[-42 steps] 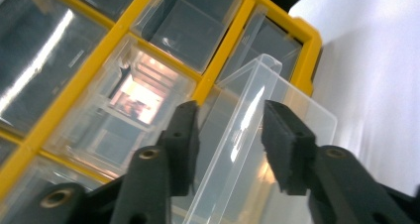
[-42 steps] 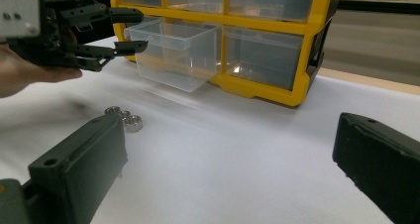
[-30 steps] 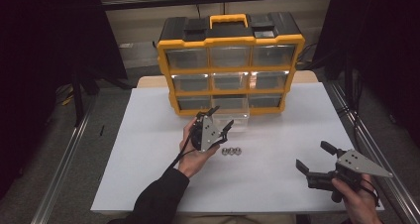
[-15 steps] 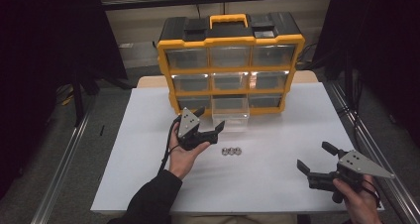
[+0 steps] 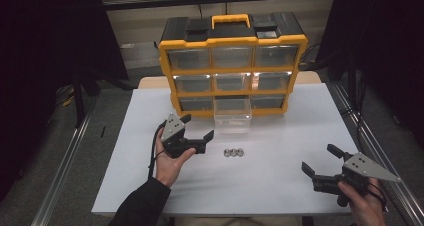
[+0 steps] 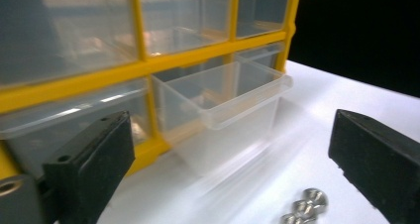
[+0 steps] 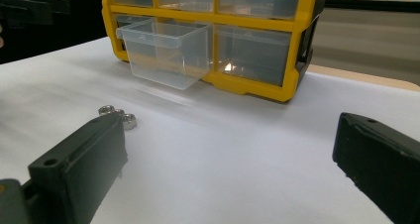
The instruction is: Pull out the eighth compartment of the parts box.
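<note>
A yellow and black drawer organizer (image 5: pixel 232 66) stands at the back of the white table (image 5: pixel 280 186). Its bottom middle clear drawer (image 5: pixel 232 117) is pulled out and looks empty (image 6: pixel 223 105) (image 7: pixel 163 50). Three metal nuts (image 5: pixel 233 152) lie in a row on the table in front of the drawer (image 6: pixel 304 209) (image 7: pixel 119 116). My left gripper (image 5: pixel 198 126) hovers left of the nuts. Its jaws have just been opening and stand wide apart with nothing between them (image 6: pixel 233 135). My right gripper (image 5: pixel 320 158) rests near the front right, open and empty (image 7: pixel 230 140).
The organizer's other drawers are shut. Metal rails (image 5: pixel 65 171) run along both sides of the table, with dark surroundings beyond. The left gripper (image 7: pixel 29 6) shows at the top left of the right gripper view.
My left gripper has drawn back to the left, away from the drawer's front, and its jaws have spread wider. The right gripper has kept still.
</note>
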